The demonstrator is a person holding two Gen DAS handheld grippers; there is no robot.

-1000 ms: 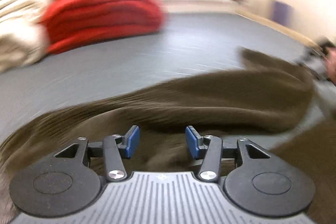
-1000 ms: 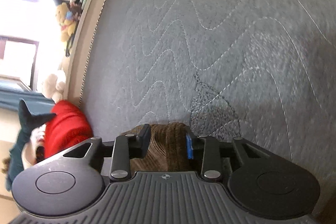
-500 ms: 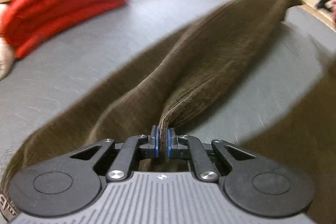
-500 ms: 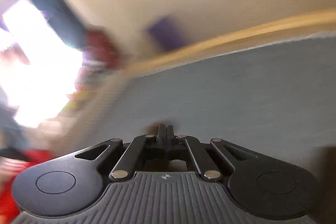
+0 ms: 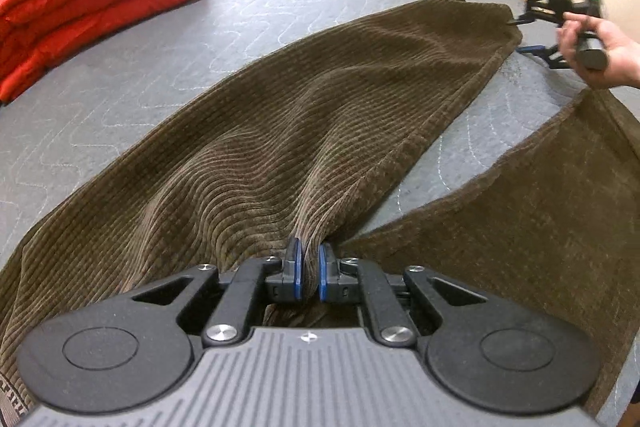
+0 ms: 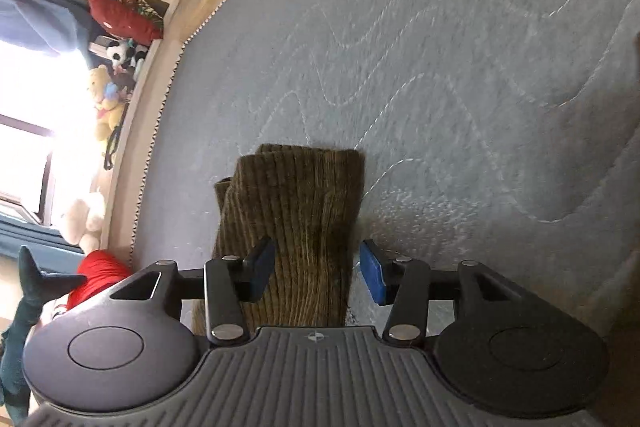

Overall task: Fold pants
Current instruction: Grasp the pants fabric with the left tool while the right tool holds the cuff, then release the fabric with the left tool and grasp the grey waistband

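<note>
Soft, thick brown corduroy pants [image 5: 320,115] — pinched in left gripper [image 5: 310,273], right gripper [image 6: 318,269] spread wide — best grabbed at edges.

Brown corduroy pants [image 5: 320,115] lie spread, legs apart, on grey quilted mattress [image 5: 200,39].

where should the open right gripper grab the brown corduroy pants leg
Grip the hem end of the corduroy pants leg, coming straight along its length. It lies flat on the grey quilted mat between the fingers of the open right gripper; the left gripper pinches the other end.
</note>
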